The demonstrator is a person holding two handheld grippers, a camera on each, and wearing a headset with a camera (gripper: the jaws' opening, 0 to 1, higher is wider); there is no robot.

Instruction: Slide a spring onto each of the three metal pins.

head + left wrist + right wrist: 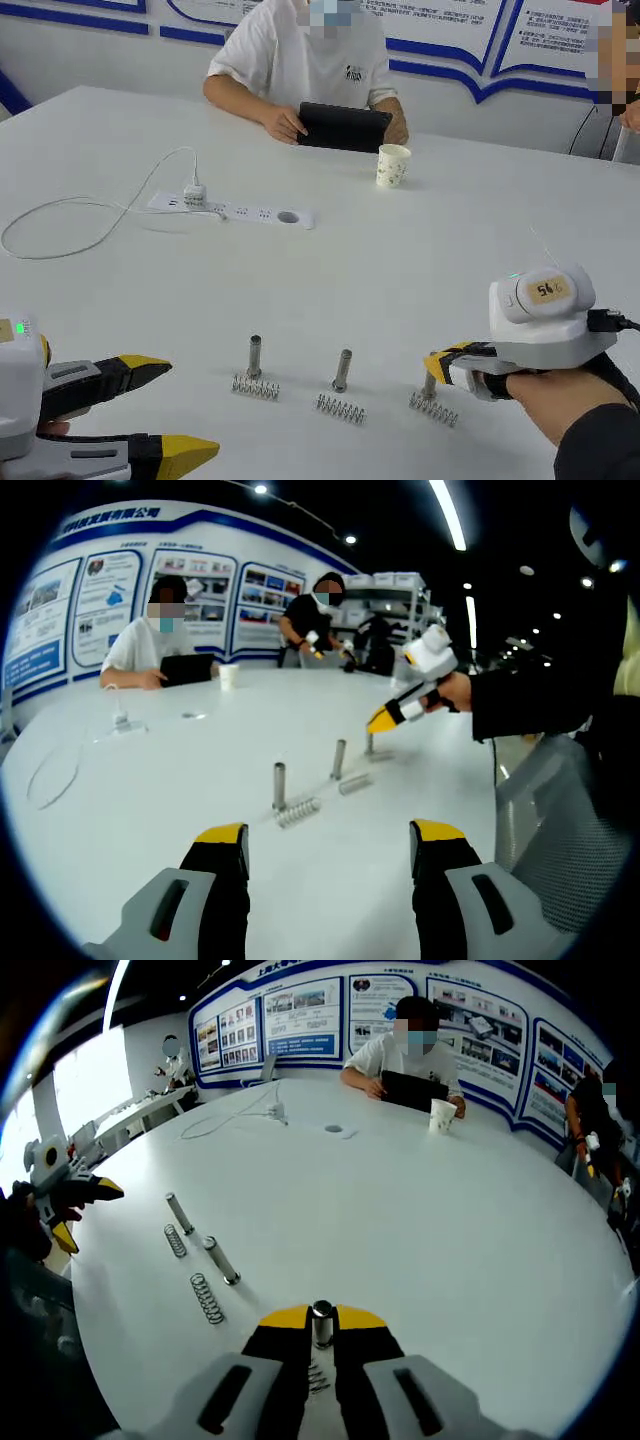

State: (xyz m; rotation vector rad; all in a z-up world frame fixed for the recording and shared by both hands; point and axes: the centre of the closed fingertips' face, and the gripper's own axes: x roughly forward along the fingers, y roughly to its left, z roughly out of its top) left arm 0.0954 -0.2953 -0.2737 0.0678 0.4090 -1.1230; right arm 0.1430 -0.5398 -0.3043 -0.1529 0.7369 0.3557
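Three metal pins stand upright in a row on the white table (420, 250): left pin (254, 356), middle pin (343, 369), right pin (429, 386). A spring lies in front of each: left spring (255, 388), middle spring (340, 408), right spring (433, 408). My right gripper (447, 362) comes in from the right, its yellow tips closed around the top of the right pin (321, 1322), with that pin's spring (315, 1375) lying under the jaws. My left gripper (175, 410) hovers open at the lower left, short of the left pin (279, 785), with nothing between its jaws.
A white power strip (235, 210) with a looping cable lies mid-table. A paper cup (392, 165) stands farther back. A seated person holds a black tablet (343, 127) at the far edge. Other people stand beyond the table's right end.
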